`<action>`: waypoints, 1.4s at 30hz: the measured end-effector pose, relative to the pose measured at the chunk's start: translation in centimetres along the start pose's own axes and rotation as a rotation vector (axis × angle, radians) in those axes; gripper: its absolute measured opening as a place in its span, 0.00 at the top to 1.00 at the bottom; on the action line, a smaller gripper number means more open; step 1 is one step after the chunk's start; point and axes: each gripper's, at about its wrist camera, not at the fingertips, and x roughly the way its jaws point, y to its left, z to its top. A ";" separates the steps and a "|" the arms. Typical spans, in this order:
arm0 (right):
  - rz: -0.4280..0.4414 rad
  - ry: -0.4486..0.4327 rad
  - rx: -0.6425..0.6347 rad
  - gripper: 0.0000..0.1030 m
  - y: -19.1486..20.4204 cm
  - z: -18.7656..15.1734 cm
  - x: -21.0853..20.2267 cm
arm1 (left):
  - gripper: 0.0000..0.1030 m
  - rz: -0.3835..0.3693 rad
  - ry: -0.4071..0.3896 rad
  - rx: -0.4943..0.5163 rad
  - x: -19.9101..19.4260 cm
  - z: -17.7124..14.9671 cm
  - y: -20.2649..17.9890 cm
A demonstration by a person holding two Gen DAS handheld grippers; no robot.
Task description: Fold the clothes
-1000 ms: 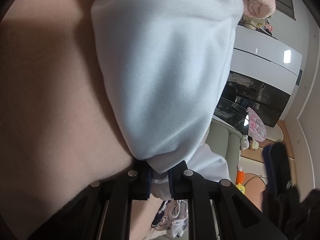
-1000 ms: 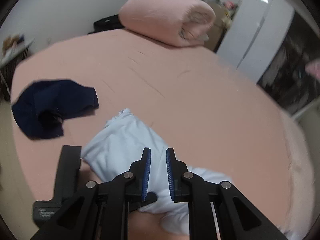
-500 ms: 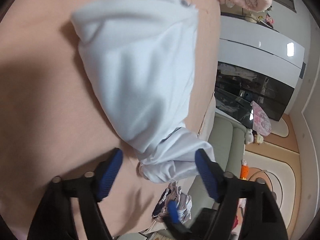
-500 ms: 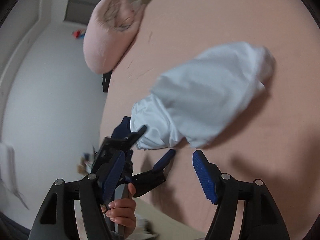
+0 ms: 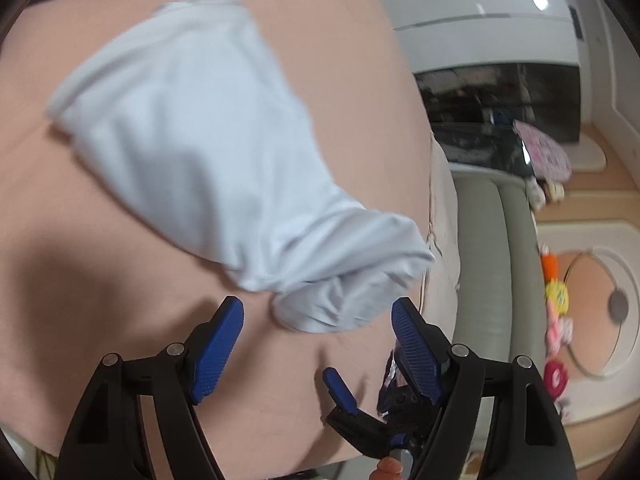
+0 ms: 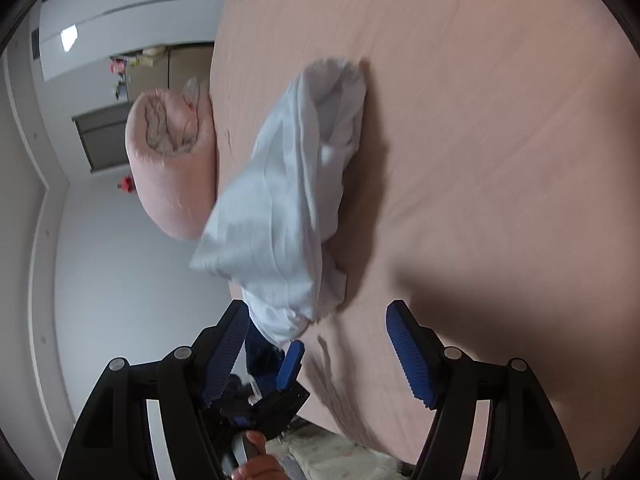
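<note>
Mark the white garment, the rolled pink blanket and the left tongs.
white garment [image 5: 192, 144], left wrist view, middle of its broad flat panel
rolled pink blanket [image 6: 172, 184], right wrist view, its rounded side
left tongs [image 5: 318, 344], left wrist view, midway between the blue fingertips

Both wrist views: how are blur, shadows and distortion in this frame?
Left wrist view: the pale blue cotton garment is smeared by motion blur, a soft shadow darkens the pink bedsheet at lower left, and fisheye bends the room edges. Right wrist view: garment edges are blurred, a dark shadow lies on the sheet right of it, and the scene appears rolled sideways.
</note>
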 end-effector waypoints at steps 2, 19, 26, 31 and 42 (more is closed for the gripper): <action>0.005 -0.007 0.015 0.28 -0.4 0.1 -0.3 | 0.27 0.025 0.013 0.031 0.8 -0.2 -1.2; -0.022 -0.140 0.023 0.27 -1.3 4.2 -1.1 | 0.27 0.237 0.071 0.326 9.0 0.3 -9.1; -0.045 -0.151 0.094 0.27 -2.2 8.9 0.2 | 0.27 0.253 0.101 0.254 10.3 0.6 -9.0; -0.039 -0.085 0.058 0.26 -1.4 11.3 2.9 | 0.27 0.287 0.097 0.260 10.4 0.0 -10.0; -0.086 -0.014 -0.070 0.59 -0.7 11.8 5.3 | 0.26 0.271 0.104 0.127 10.1 0.6 -8.3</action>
